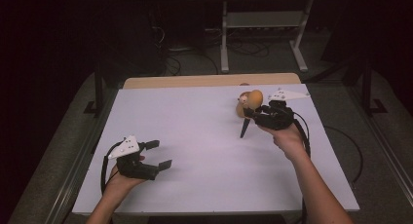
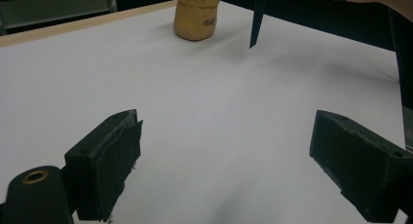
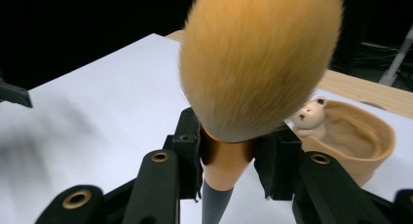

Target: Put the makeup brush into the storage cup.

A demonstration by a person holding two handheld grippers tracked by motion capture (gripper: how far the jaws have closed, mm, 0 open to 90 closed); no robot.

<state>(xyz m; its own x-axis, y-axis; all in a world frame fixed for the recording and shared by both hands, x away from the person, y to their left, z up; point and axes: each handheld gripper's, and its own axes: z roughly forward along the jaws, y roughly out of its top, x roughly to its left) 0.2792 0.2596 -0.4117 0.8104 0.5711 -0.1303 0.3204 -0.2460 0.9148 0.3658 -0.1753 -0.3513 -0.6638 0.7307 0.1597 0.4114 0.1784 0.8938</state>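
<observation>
My right gripper (image 1: 251, 111) is shut on a makeup brush (image 1: 255, 97) at the table's far right. Its fluffy orange head (image 3: 258, 58) points up and its dark tapered handle (image 1: 245, 128) hangs down, tip just above the white table (image 1: 195, 136). The jaws clamp the copper ferrule (image 3: 228, 156). Right behind the brush stands a tan ceramic pot (image 3: 355, 136) with a small bear figure (image 3: 309, 118) on its rim. My left gripper (image 1: 159, 154) is open at the near left, low over the table, nothing between its fingers (image 2: 109, 160). Ahead of it are the pot (image 2: 196, 17) and brush handle (image 2: 256, 19).
A wooden strip (image 1: 209, 81) runs along the table's far edge. Beyond it on the dark floor are a grey metal stand (image 1: 224, 39) and cables. The person's forearms come in from the near edge.
</observation>
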